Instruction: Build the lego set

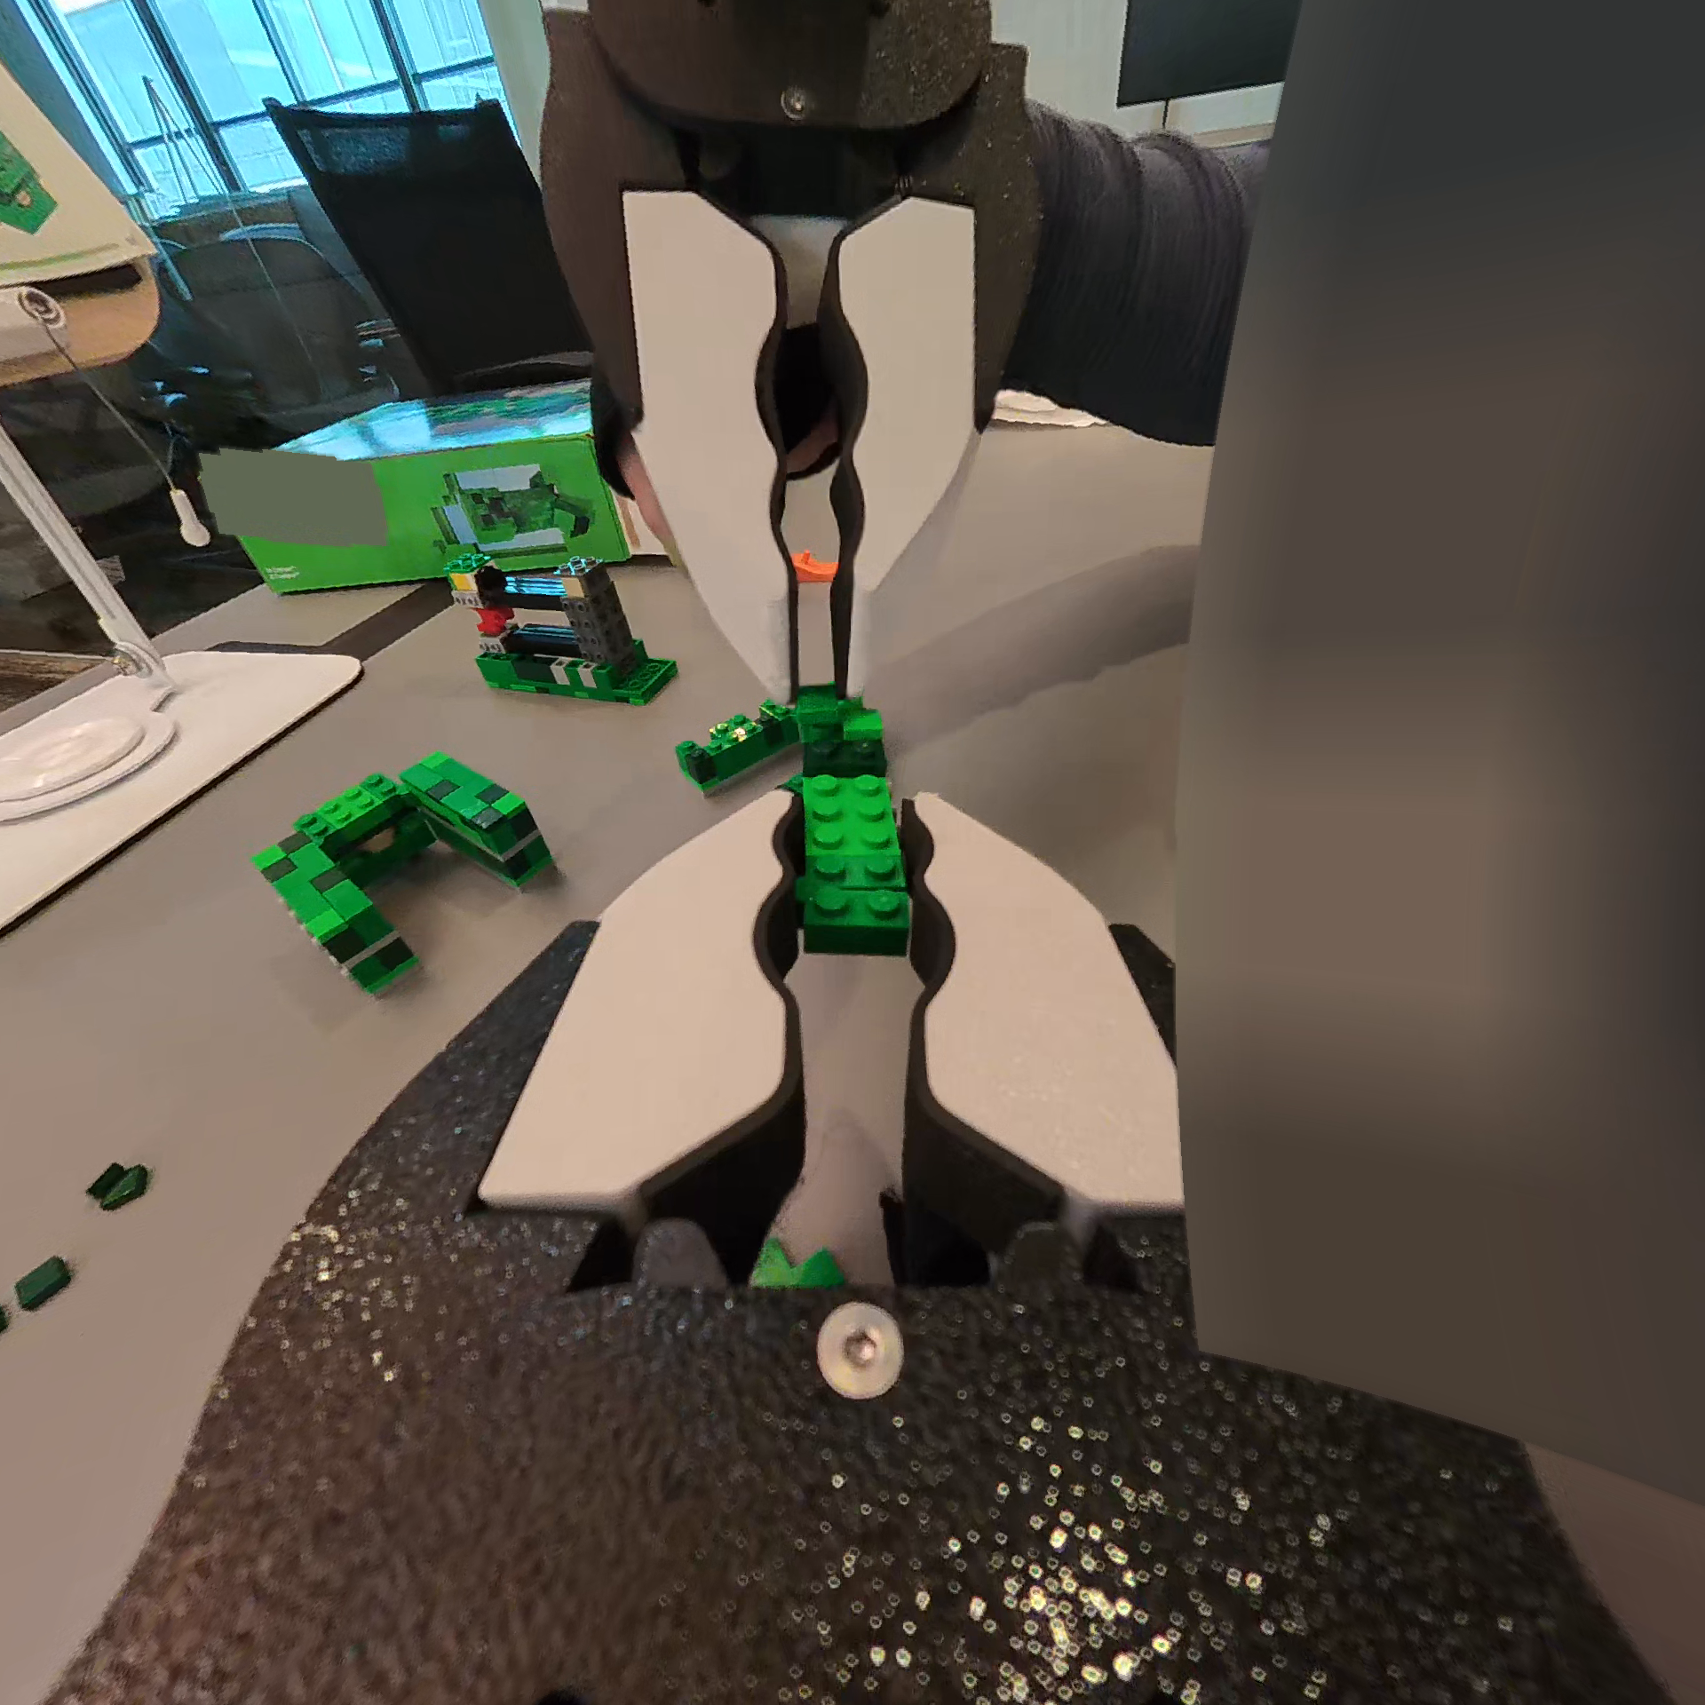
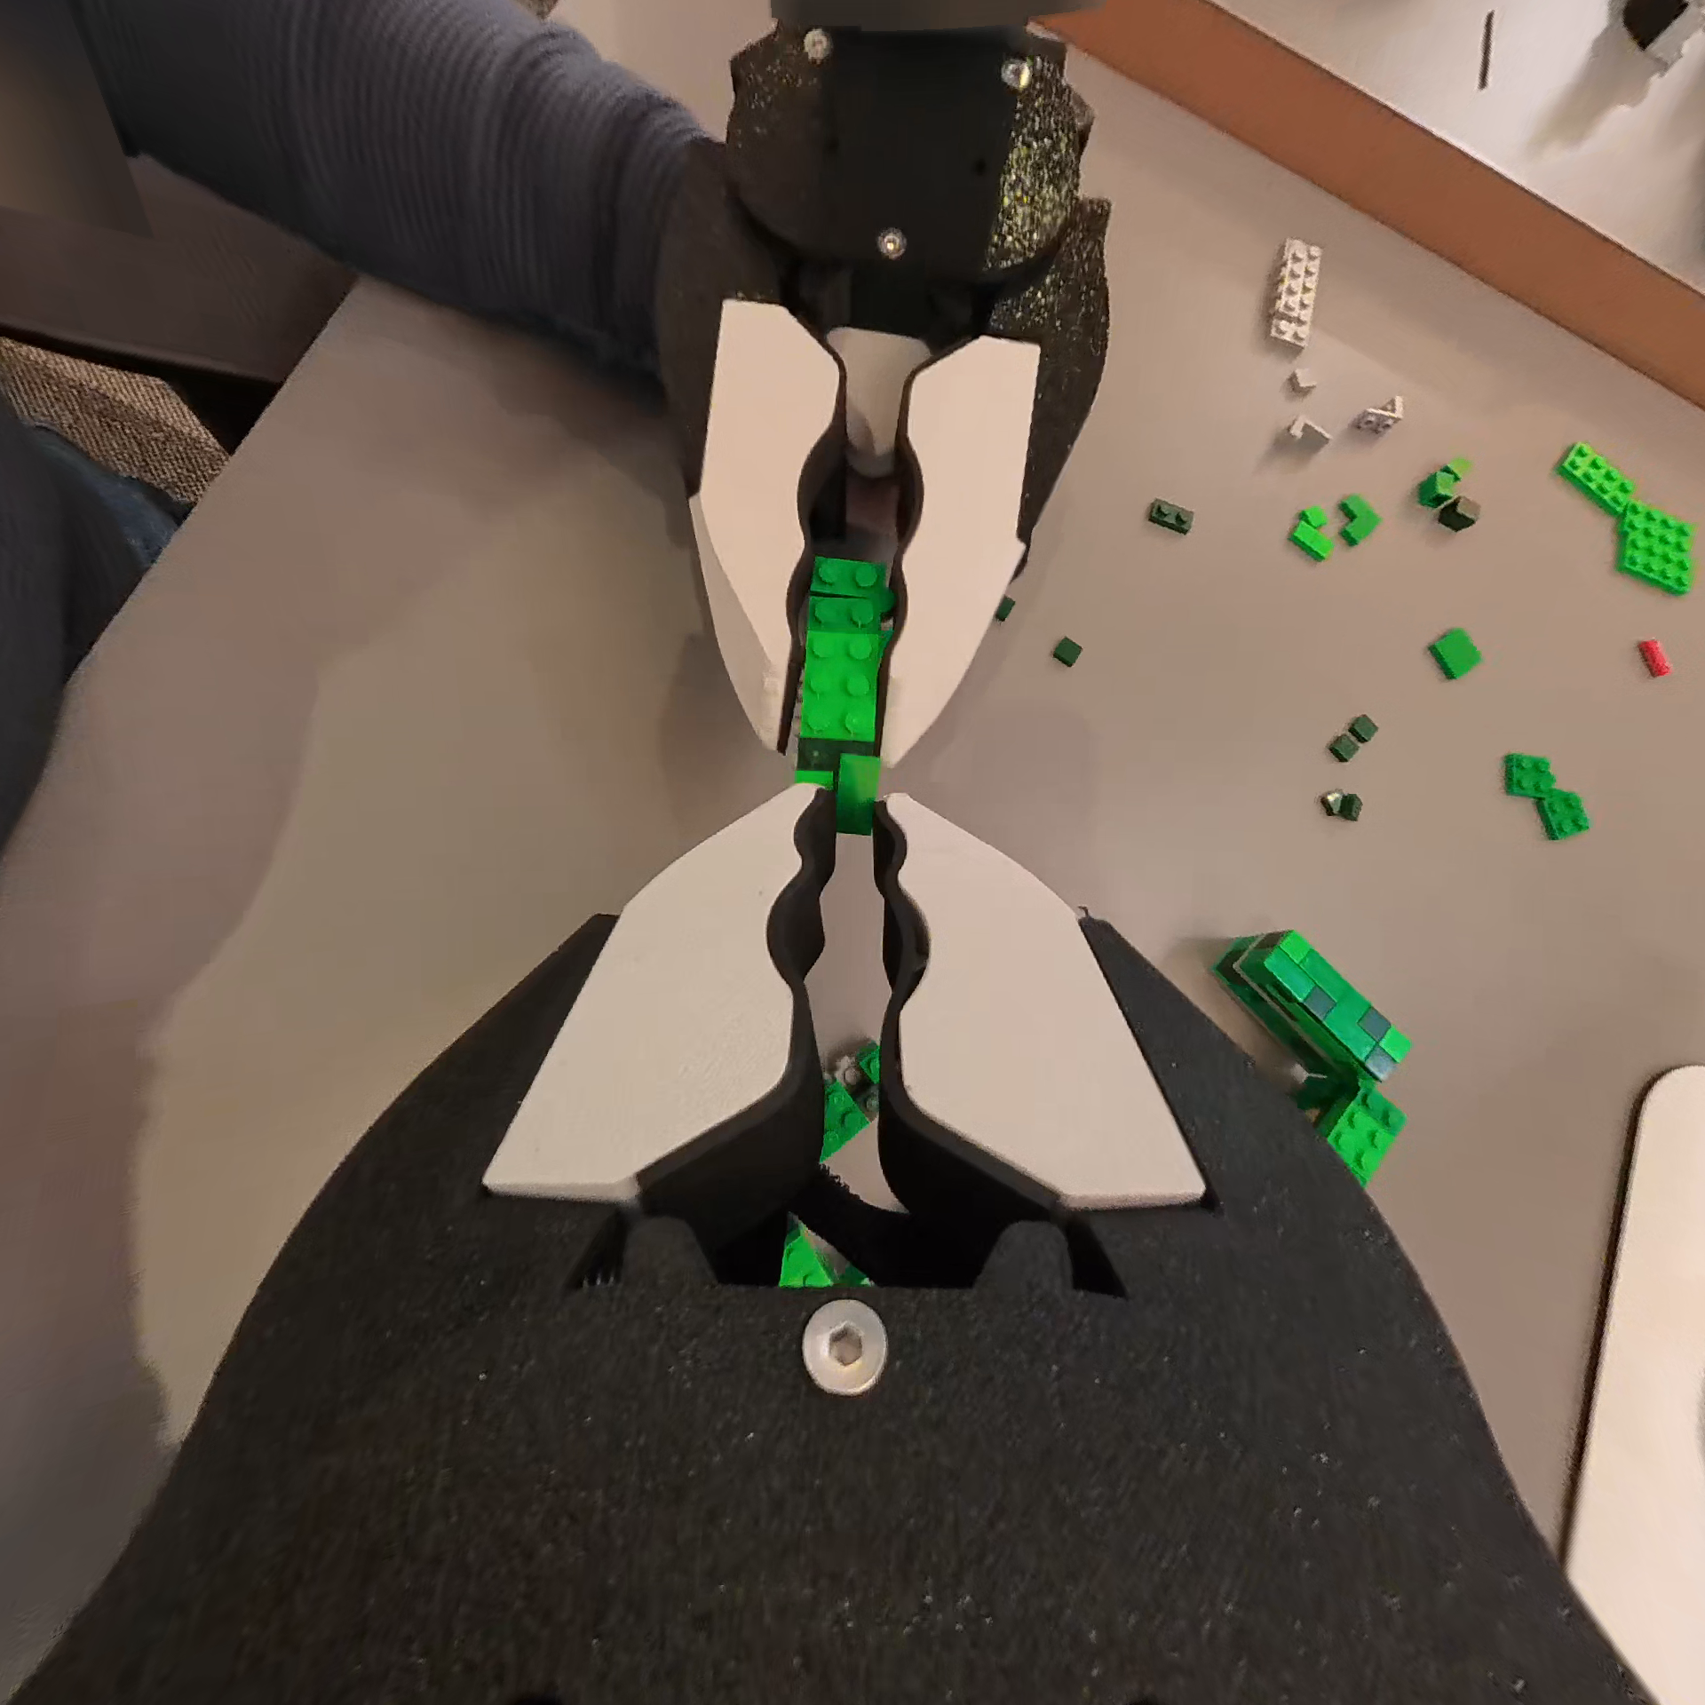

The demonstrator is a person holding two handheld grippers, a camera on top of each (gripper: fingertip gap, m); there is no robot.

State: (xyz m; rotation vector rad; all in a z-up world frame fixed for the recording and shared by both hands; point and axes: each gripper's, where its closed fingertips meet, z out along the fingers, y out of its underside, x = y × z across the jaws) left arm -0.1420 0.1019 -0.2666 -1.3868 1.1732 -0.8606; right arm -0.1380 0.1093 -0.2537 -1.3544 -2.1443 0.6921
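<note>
My left gripper [image 1: 853,812] is shut on a green lego assembly [image 1: 853,867] of stacked studded bricks, held above the grey table [image 1: 231,1061]. My right gripper [image 1: 819,687] meets it tip to tip from the far side. It is shut on a small smooth green piece [image 1: 826,706] that touches the assembly's far end. In the right wrist view, my right gripper [image 2: 851,801] grips that green piece [image 2: 858,784], and the left gripper [image 2: 838,743] holds the assembly [image 2: 841,673] opposite.
On the table lie a green arch-shaped build [image 1: 406,849], a low green sub-build [image 1: 738,738], a grey and black tower on a green base [image 1: 572,637], a green box [image 1: 461,498] and a white lamp base [image 1: 138,720]. Loose green pieces [image 2: 1476,646] and white bricks [image 2: 1296,291] lie scattered. My left and right fingertips are right by each other. Both grippers' tips are roughly 20 cm from the green arch-shaped build [image 1: 406,849].
</note>
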